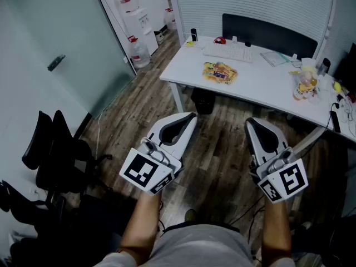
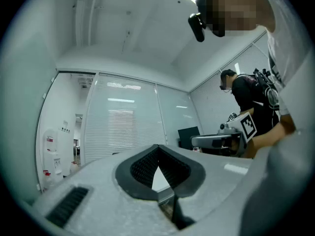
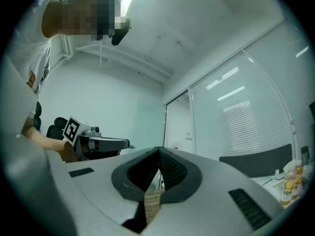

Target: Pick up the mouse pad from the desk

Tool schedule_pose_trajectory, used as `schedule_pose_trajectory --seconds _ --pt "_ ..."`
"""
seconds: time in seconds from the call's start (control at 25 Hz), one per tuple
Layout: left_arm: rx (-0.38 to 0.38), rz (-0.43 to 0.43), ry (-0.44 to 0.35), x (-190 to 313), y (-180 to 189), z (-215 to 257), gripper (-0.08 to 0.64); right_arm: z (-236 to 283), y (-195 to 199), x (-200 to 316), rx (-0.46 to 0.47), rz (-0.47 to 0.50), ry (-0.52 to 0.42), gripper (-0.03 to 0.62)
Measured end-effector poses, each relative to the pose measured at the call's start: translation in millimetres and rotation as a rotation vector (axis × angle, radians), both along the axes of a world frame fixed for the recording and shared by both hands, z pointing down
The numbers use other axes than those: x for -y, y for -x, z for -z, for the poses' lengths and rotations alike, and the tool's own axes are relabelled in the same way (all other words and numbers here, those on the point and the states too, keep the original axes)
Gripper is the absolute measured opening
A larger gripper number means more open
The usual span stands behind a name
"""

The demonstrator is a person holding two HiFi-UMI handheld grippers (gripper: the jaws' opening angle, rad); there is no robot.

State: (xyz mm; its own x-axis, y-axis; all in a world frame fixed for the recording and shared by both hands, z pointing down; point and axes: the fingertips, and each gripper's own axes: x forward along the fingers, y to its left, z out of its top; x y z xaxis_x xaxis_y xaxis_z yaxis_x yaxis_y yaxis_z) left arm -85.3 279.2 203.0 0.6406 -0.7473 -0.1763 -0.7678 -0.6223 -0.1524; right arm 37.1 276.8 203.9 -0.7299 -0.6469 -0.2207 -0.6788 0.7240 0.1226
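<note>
A flat yellow patterned mat, which looks like the mouse pad (image 1: 219,72), lies on the white desk (image 1: 261,88) near its front edge, far ahead of both grippers. My left gripper (image 1: 192,116) and right gripper (image 1: 249,122) are held side by side over the wooden floor, well short of the desk. Both are shut with nothing between their jaws. In the left gripper view the shut left gripper (image 2: 157,147) points slightly up at the blinds, with the right gripper (image 2: 216,140) beside it. The right gripper view shows the right gripper (image 3: 158,150) shut, and the left gripper (image 3: 101,144) at its left.
On the desk are a white keyboard (image 1: 228,52), a dark screen (image 1: 270,33) and bottles (image 1: 305,85) at the right end. A water dispenser (image 1: 132,13) stands by the glass wall. Black chairs (image 1: 55,154) stand at my left. Cables (image 1: 339,113) hang off the desk's right end.
</note>
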Motion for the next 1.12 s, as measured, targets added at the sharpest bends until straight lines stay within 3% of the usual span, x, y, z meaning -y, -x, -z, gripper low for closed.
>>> schedule_pose_trajectory --seconds 1.12 --pt "0.009 0.071 0.002 -6 -28 -1 0.015 0 -45 0 0.026 0.020 0.014 0.012"
